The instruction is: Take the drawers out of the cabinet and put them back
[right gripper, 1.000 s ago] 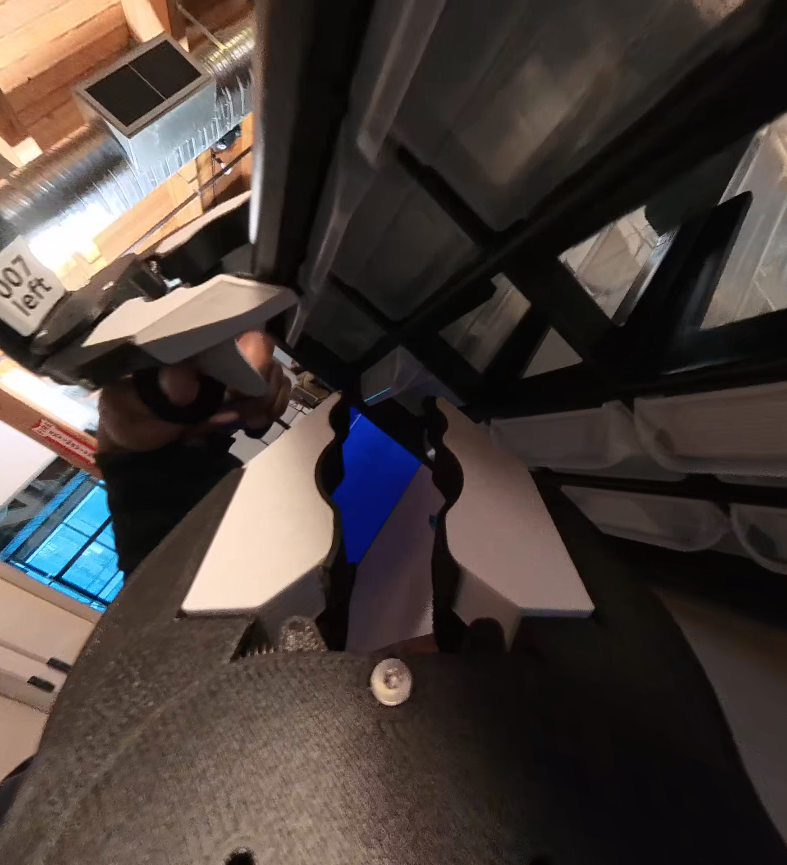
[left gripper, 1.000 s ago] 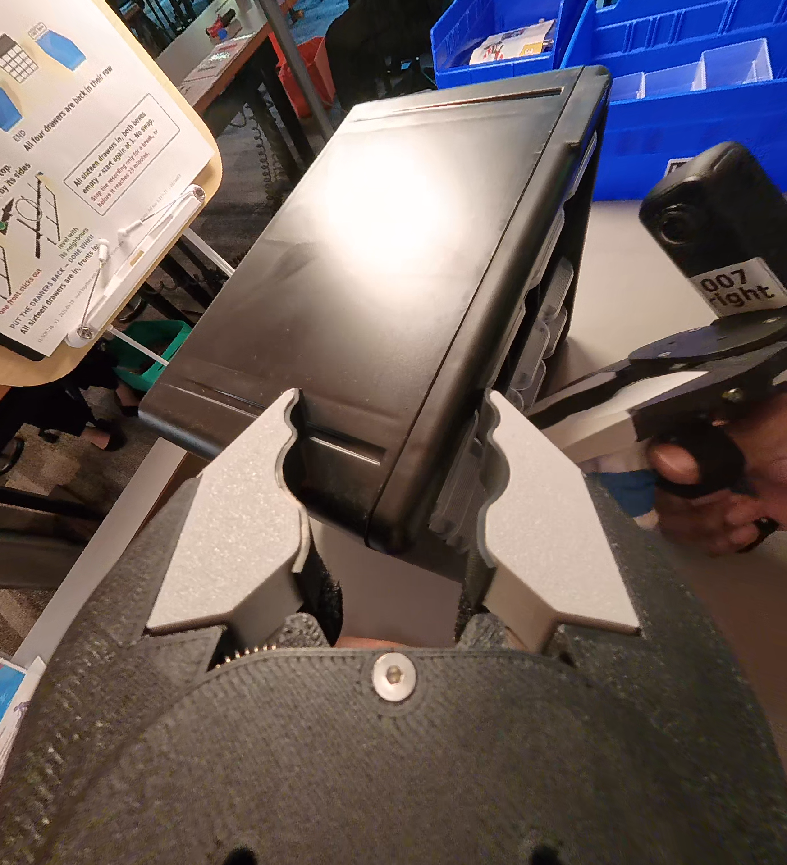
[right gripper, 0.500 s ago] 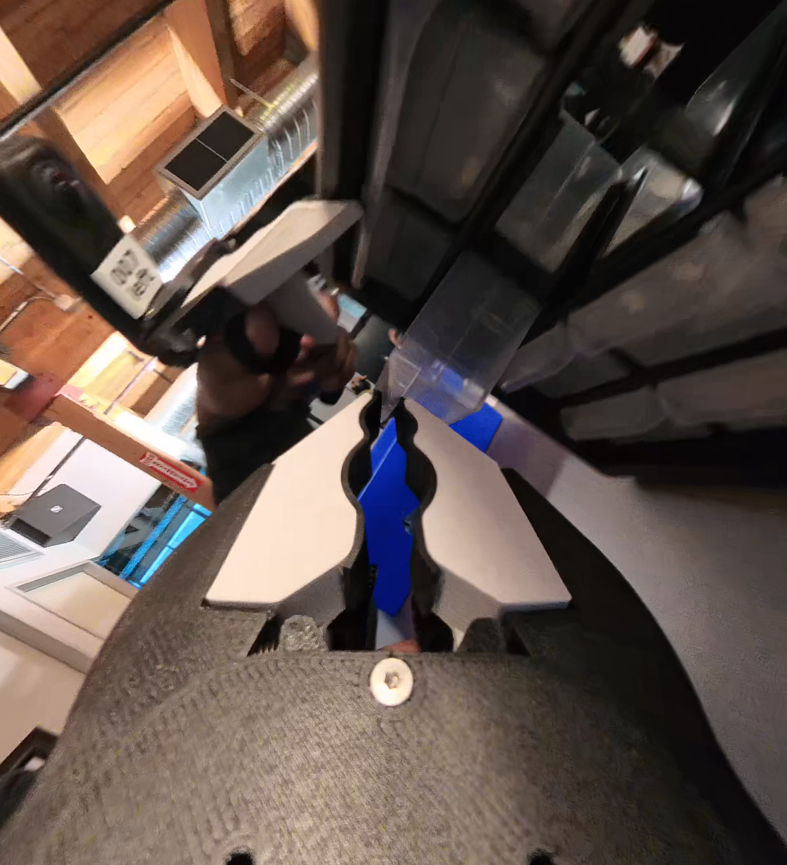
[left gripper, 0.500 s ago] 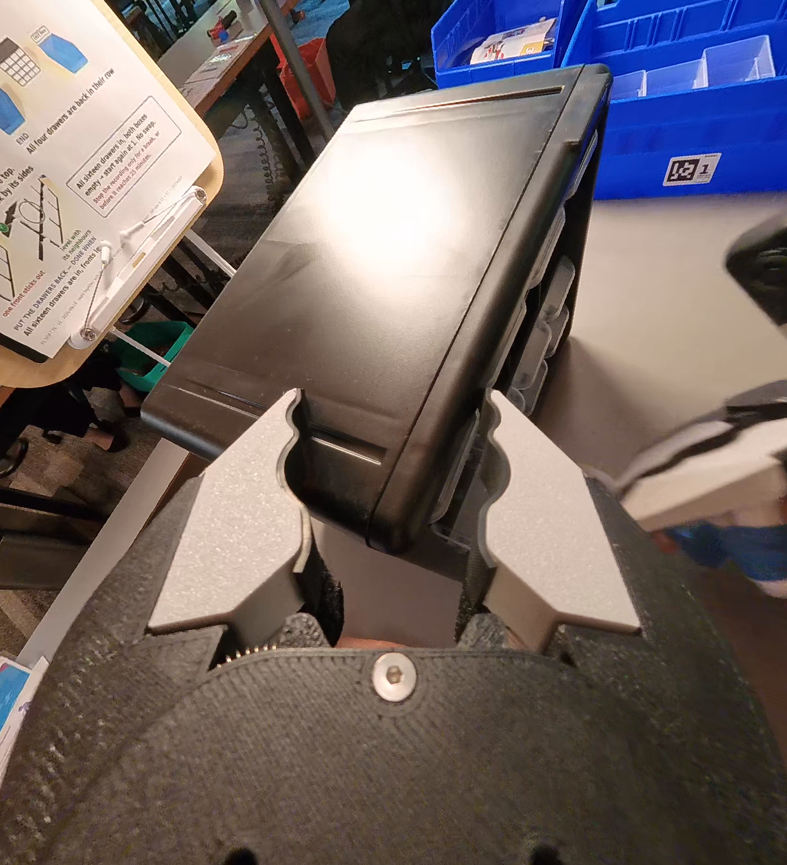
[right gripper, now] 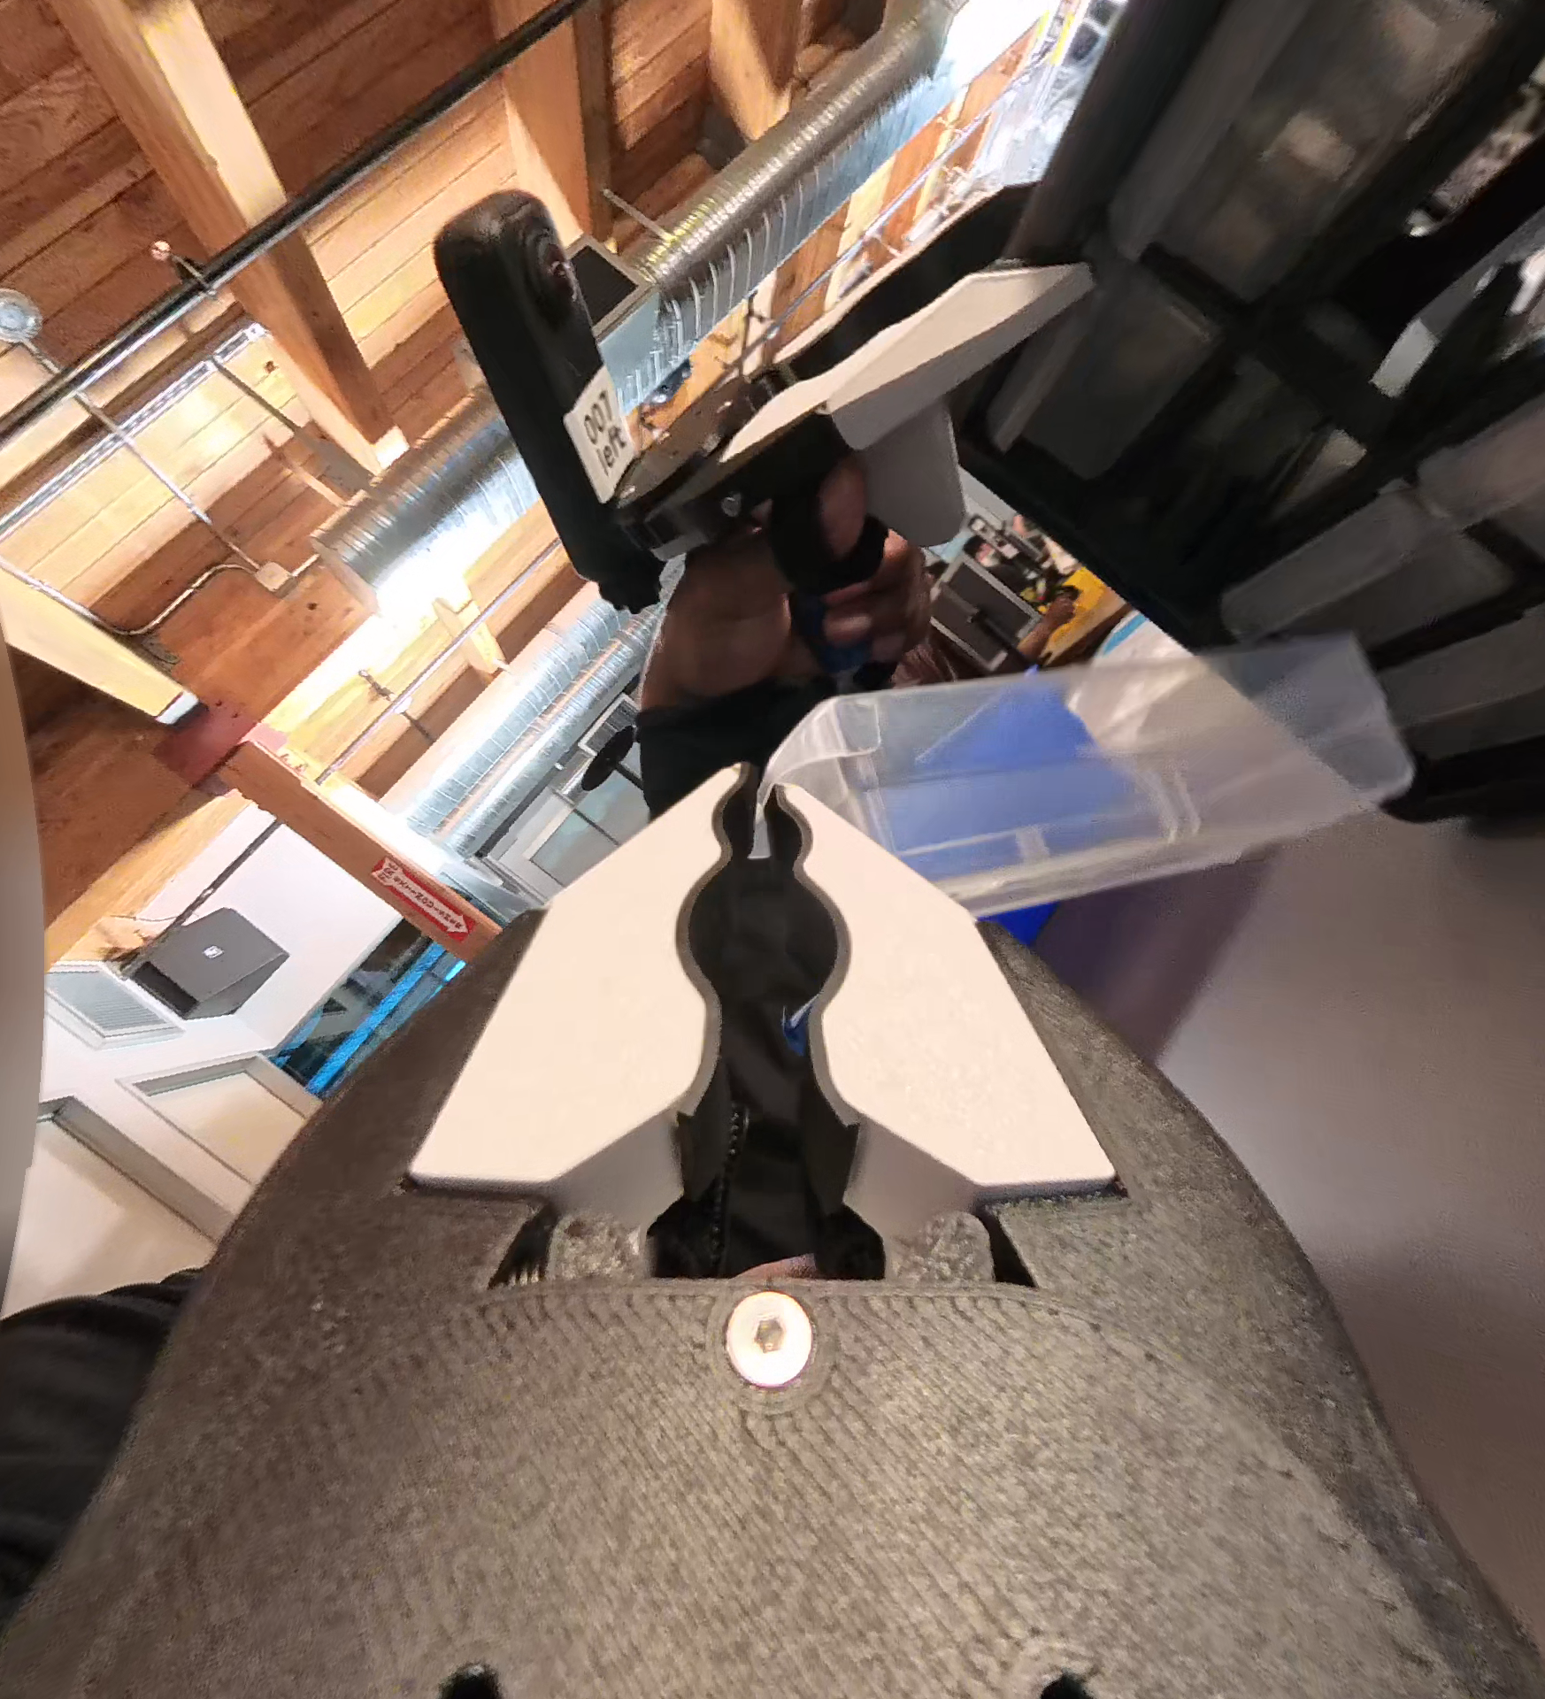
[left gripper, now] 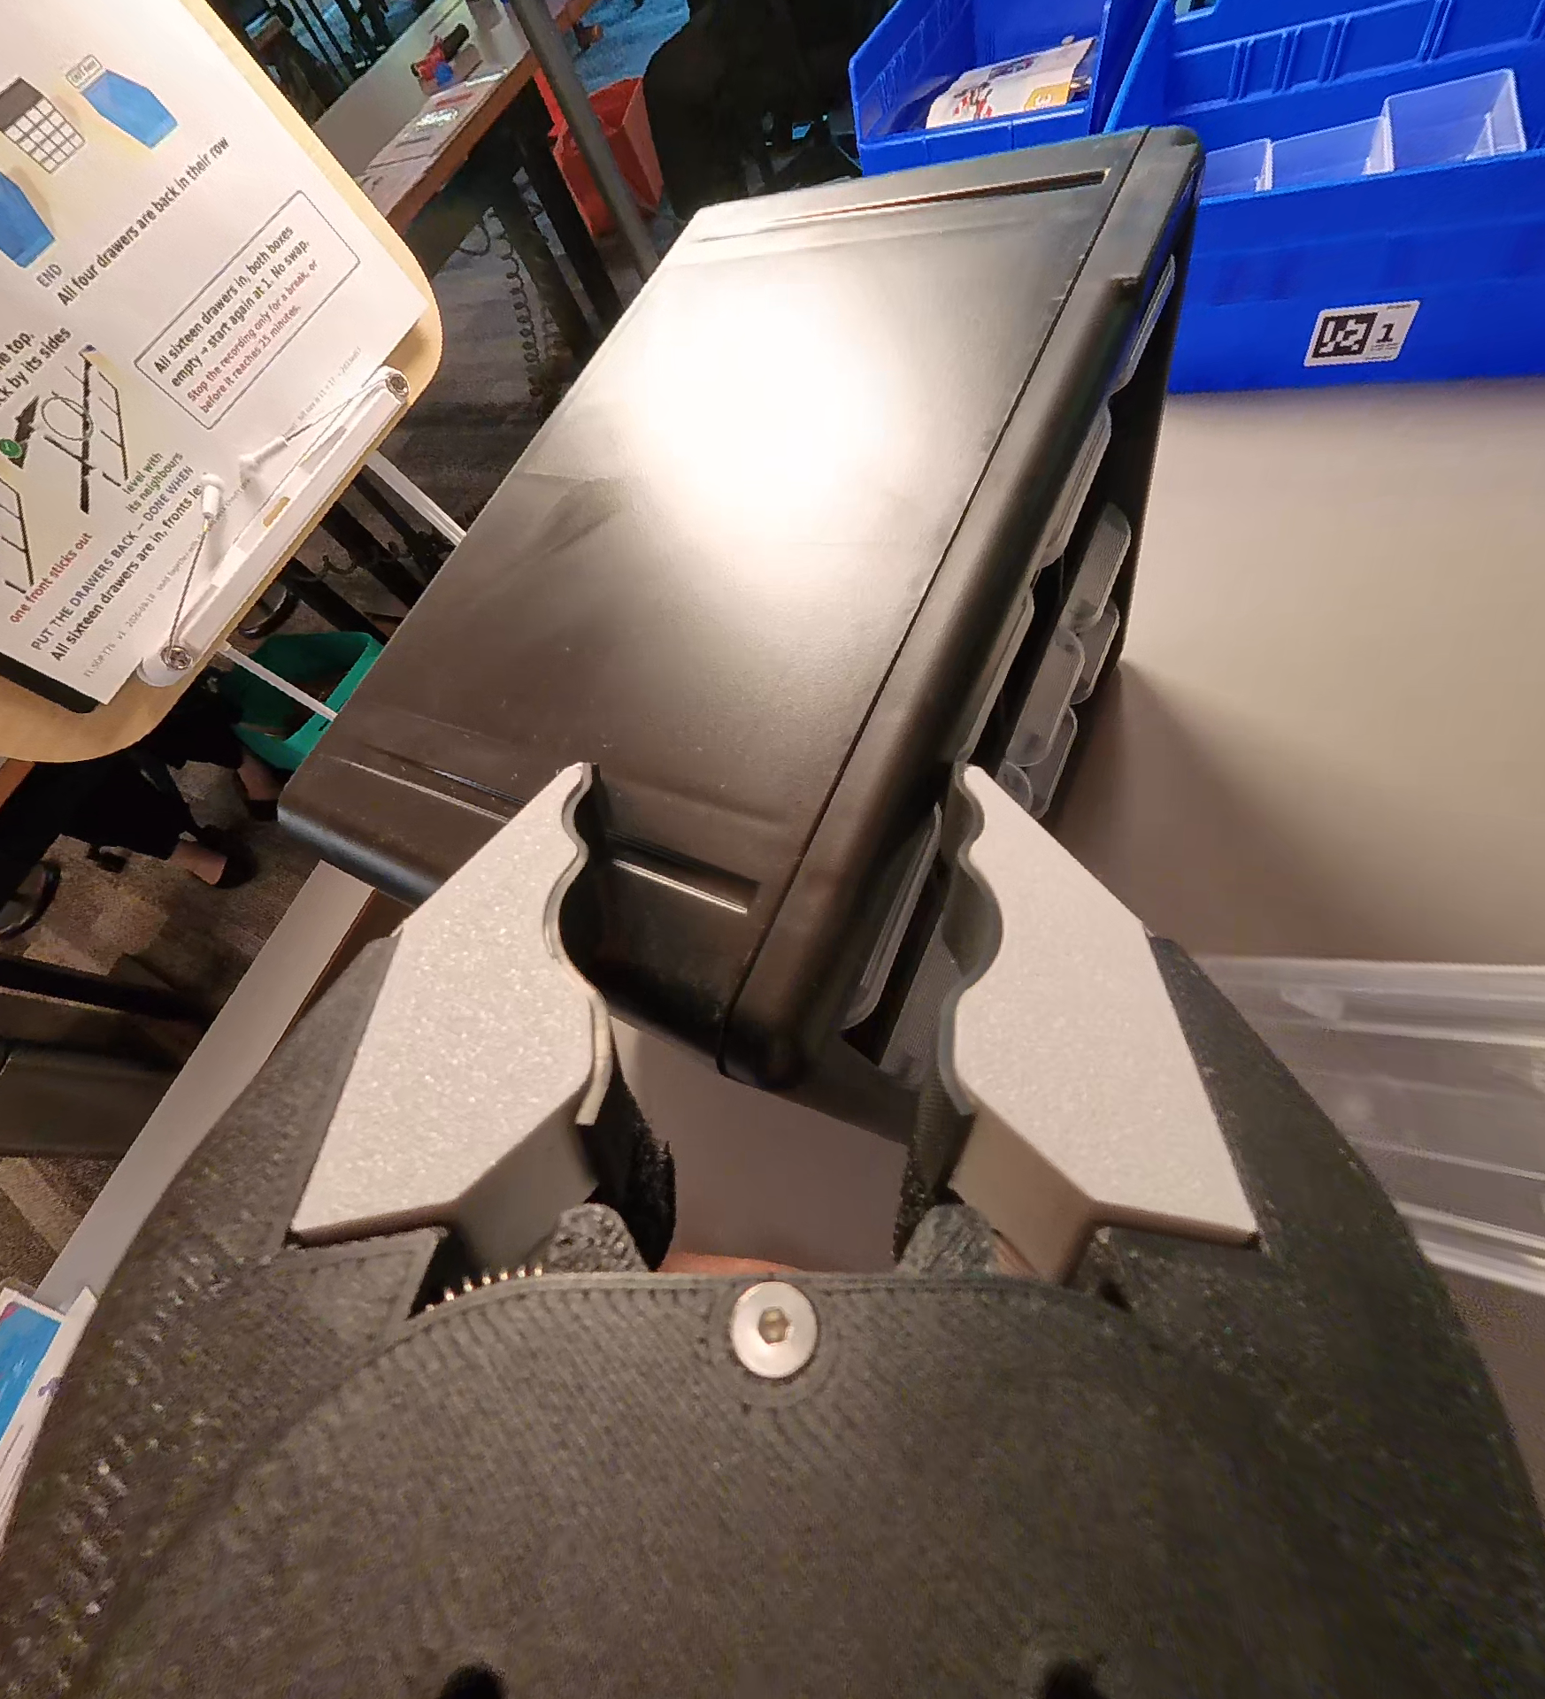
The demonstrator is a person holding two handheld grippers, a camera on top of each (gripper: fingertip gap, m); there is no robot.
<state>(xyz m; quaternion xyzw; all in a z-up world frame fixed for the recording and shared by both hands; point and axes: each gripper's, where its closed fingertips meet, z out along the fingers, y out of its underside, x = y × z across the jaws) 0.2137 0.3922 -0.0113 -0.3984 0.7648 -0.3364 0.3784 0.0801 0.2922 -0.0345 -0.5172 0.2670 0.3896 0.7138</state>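
The black drawer cabinet (left gripper: 750, 515) stands on the grey table, with clear drawers in its front (right gripper: 1302, 276). My left gripper (left gripper: 771, 781) is open and straddles the cabinet's near top front edge, one finger over the top and one in front of the drawer fronts. It also shows in the right wrist view (right gripper: 916, 395). My right gripper (right gripper: 761, 800) is shut on the front tab of a clear drawer (right gripper: 1072, 781), which reaches from the cabinet's lower part towards me. A clear plastic drawer (left gripper: 1440, 1085) shows at the lower right of the left wrist view.
Blue bins (left gripper: 1394, 184) stand behind the cabinet. An instruction board (left gripper: 107, 322) stands at the left past the table edge. Grey table top (left gripper: 1348, 689) lies to the right of the cabinet. A hand (right gripper: 842, 570) holds the left gripper.
My right gripper closed on the clear drawer's tab and drew the drawer out from the cabinet, moving out of the left wrist view. The left gripper stayed on the cabinet's edge.
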